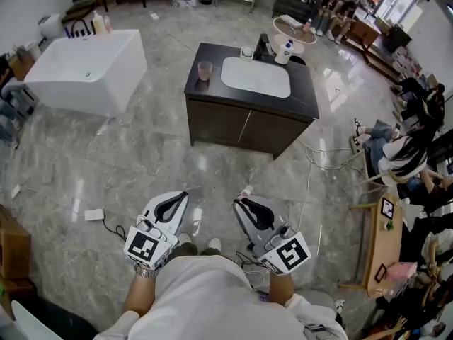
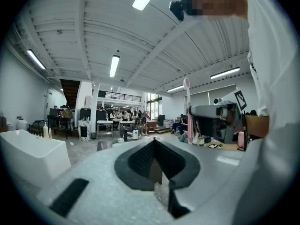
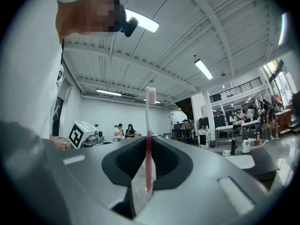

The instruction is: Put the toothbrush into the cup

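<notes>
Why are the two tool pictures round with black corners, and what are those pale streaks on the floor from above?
Left gripper view and right gripper view: wide-angle lenses bend straight lines and darken the corners. Right gripper view: a ceiling lamp burns out to white, yet the toothbrush is sharp. Head view: the glossy floor reflects light as pale streaks.

Toothbrush [image 3: 149, 139] upright between fingers [image 3: 164, 161]

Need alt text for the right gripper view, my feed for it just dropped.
The right gripper is shut on a pink toothbrush, held upright with its bristle head on top. Behind, at right, a dark vanity top with a white basin; white ceiling with strip lights overhead.
</notes>
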Available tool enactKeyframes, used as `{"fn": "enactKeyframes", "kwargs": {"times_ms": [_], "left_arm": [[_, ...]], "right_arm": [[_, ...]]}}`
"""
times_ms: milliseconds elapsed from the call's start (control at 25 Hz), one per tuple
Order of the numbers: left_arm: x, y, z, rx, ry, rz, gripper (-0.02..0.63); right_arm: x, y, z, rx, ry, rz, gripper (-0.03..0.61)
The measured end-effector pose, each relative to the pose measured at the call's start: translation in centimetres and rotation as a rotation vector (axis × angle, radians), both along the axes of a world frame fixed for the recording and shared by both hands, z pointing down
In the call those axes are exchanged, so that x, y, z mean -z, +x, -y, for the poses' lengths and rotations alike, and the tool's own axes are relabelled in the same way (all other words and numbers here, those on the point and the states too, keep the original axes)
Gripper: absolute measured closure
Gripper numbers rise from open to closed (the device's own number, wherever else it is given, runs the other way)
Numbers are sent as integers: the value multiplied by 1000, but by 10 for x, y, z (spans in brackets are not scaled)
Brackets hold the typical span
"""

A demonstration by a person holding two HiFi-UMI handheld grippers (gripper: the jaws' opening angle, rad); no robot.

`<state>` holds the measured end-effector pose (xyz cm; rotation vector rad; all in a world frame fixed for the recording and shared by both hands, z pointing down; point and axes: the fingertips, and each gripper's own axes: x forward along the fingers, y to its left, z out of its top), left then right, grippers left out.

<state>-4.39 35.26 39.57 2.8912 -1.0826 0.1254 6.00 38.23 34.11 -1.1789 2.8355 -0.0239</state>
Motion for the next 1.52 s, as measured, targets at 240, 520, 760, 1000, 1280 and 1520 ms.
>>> {"fn": "enactKeyframes", "kwargs": {"times_ms": [240,520,760,1000,1280,1520], "left_arm": [[-6,11,3,11,-3,28,612],[-12,32,14,37,-18,48,612],[-15,54,23,33,-24,54,612],[-14,62,38,36,-16,73,612],[-17,54,65,46,1,64,612],[-36,43,134,24,-28,36,612]], "right_arm": [[-2,14,8,12,5,10,529],[-7,43,18,17,6,32,529],[-13,65,26,10,7,56,529],[-17,78,39,5,11,82,529],[-24,72,62,-2,21,81,529],[-37,60,124,-32,-7,57,529]]}}
